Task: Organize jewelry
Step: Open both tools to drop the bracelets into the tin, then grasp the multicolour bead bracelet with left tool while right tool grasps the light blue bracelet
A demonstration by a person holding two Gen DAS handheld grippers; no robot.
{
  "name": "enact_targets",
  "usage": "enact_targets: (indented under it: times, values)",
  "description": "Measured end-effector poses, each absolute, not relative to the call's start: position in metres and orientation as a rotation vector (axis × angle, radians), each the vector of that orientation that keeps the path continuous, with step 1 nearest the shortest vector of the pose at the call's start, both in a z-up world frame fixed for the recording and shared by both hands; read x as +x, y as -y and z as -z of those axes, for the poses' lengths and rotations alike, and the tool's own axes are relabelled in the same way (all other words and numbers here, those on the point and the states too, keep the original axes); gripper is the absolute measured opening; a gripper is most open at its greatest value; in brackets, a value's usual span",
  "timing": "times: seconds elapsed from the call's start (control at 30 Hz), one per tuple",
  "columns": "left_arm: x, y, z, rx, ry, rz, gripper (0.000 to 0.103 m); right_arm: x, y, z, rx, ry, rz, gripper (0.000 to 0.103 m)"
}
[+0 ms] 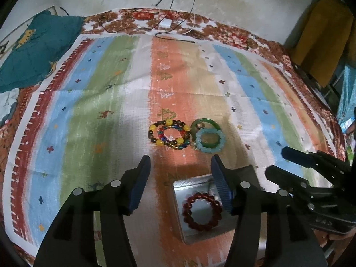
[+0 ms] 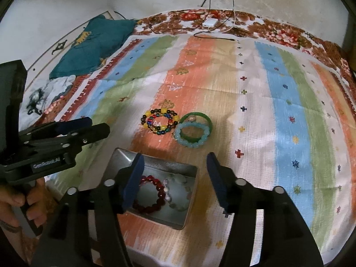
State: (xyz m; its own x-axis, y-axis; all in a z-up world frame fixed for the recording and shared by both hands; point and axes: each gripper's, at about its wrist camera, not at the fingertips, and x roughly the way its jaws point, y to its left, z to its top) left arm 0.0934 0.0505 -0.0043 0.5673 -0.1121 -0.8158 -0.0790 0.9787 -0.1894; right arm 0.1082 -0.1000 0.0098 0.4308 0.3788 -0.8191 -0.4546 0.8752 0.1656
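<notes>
Across the striped woven cloth [image 2: 278, 84], going left to right in the right wrist view: the left gripper [image 2: 98, 125] juts in at mid left, jaws parted with nothing between them. Lower centre sits the open square metal tin [image 2: 191, 200], already holding a dark red bead bracelet [image 2: 153, 197] and a pale bead bracelet [image 2: 178, 197]. Above it, at centre, lie a yellow-and-dark bead bracelet [image 2: 160, 122] with a multicoloured one inside it, then a green jade bangle [image 2: 205, 118] overlapped by a light blue bead bracelet [image 2: 192, 136]. The right gripper [image 2: 175, 178] hangs over the tin's right edge, jaws spread and empty.

This looks like the moment between drops. Next, I judge, either gripper must reach up-frame, straddle one bracelet's rim and pinch it without dragging its neighbour.
</notes>
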Motion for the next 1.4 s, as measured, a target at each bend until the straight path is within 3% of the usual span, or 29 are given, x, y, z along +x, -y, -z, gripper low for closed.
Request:
enact_targets:
  times: [0.17,0.3,0.63,1.0,1.4]
  values:
    - [0.11,-0.061,0.014,-0.267,-1.007,0.03,0.067,0.12,0.1,-0.003,-0.081,-1.019,-0.496,0.067]
    - [0.117,-0.077,0.024,-0.374,-1.042,0.047,0.067,0.134,0.1,0.006,-0.028,-1.073,-0.53,0.069]
    - [0.147,-0.078,0.043,-0.343,-1.097,0.034,0.068,0.158,0.098,0.021,-0.083,-1.102,-0.48,0.071]
    - [0.172,-0.078,0.063,-0.322,-1.139,0.038,0.065,0.178,0.093,0.04,-0.112,-1.149,-0.47,0.071]
    - [0.188,-0.076,0.075,-0.311,-1.154,0.058,0.051,0.199,0.096,0.06,-0.057,-1.202,-0.444,0.071]
